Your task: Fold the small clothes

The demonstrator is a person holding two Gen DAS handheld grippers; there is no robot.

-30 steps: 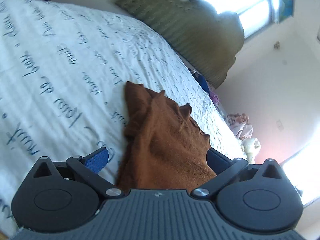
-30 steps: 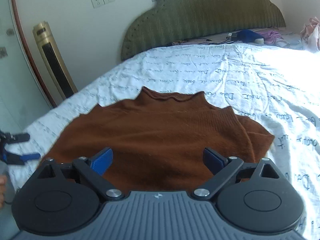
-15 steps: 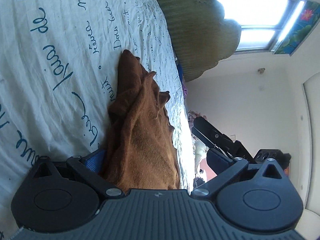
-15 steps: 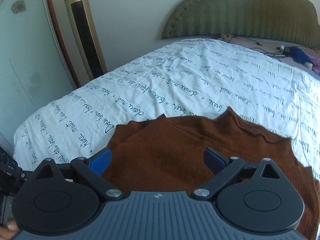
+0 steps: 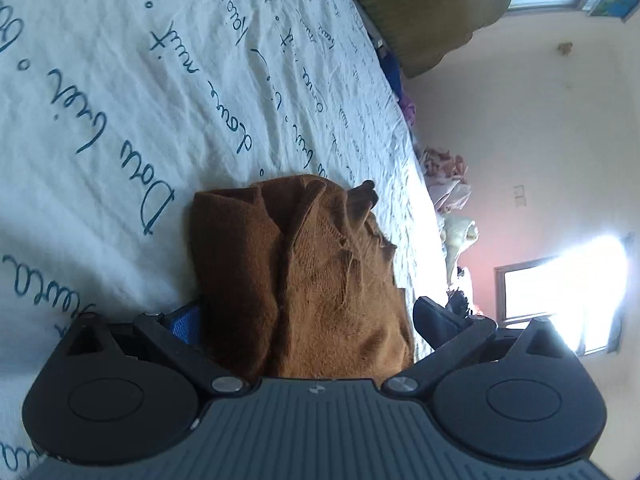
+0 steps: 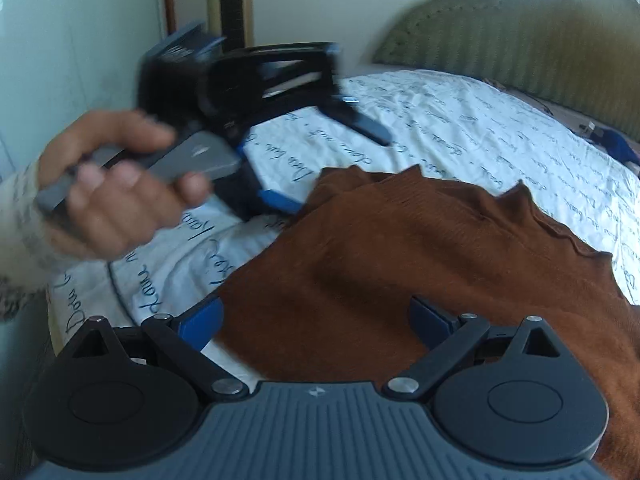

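Sweater: brown knit (image 6: 420, 264) lying on the bed (image 5: 120, 80), bunched into ridges on its left side, flatter toward the right.
Left gripper (image 5: 308, 316): fingers apart, straddling the gathered edge of the sweater; cloth lies between them but nothing is pinched. Seen from the right wrist view, the person's hand (image 6: 108, 196) holds it tilted at the sweater's left corner.
Right gripper (image 6: 316, 320): fingers apart, hovering low over the near hem, cloth beneath, not clamped.
Progress: looks early or mid-fold; the left side appears partly drawn inward, no tidy rectangle yet. Squaring the edges and the later folds seem left to do.
Edges: scalloped collar points toward the headboard (image 6: 520, 32); the near hem is hidden under the right gripper body.
Open room: wide bare sheet left of and beyond the sweater; other clothes lie well apart near the headboard.
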